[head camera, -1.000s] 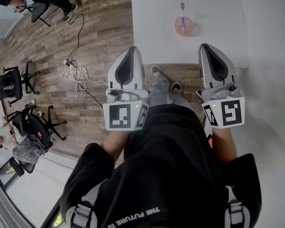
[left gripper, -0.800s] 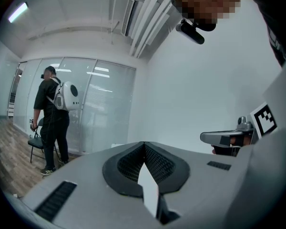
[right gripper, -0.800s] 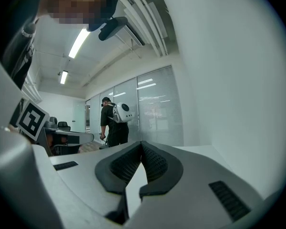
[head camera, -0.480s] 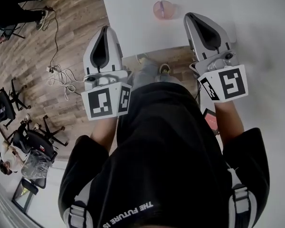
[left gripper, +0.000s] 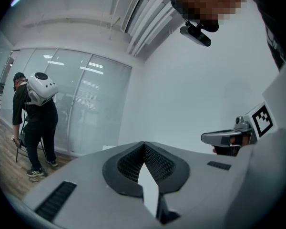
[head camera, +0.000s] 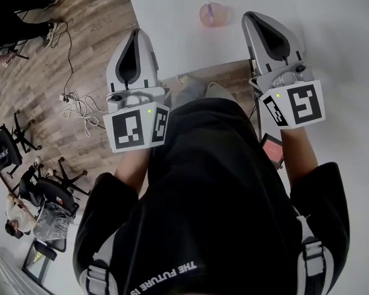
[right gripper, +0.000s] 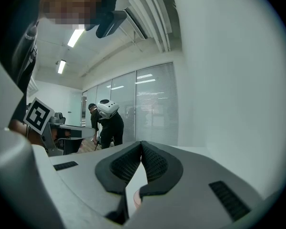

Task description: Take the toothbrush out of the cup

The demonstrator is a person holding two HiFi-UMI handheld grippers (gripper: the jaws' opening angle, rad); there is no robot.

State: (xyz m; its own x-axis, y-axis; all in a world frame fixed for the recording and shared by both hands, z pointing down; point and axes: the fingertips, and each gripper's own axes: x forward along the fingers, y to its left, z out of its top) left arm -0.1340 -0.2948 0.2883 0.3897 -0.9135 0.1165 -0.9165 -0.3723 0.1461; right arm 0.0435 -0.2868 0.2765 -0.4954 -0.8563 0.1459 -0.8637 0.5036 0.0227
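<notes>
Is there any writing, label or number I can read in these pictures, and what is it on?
"THE FUTURE IS": white print on the person's black shirt, upside down in the head view.
Left cube and right cube: black-and-white marker patterns, no words.
Nothing else is readable.

Head view: on the person's head, facing steeply down; left gripper (head camera: pixel 138 34) and right gripper (head camera: pixel 252 16) close below, white surface (head camera: pixel 172 17) just beyond them, wooden floor (head camera: pixel 80 54) at left.
Left gripper view: on the left gripper, looking along its jaws, outward across the room to a glass wall (left gripper: pixel 86 113); right gripper at the right edge.
Right gripper view: on the right gripper, much the same heading; left gripper at the left edge.
Shared: both gripper views catch the glass wall and a standing person (left gripper: pixel 35 123) far off; the head view shares only the gripper bodies.
</notes>
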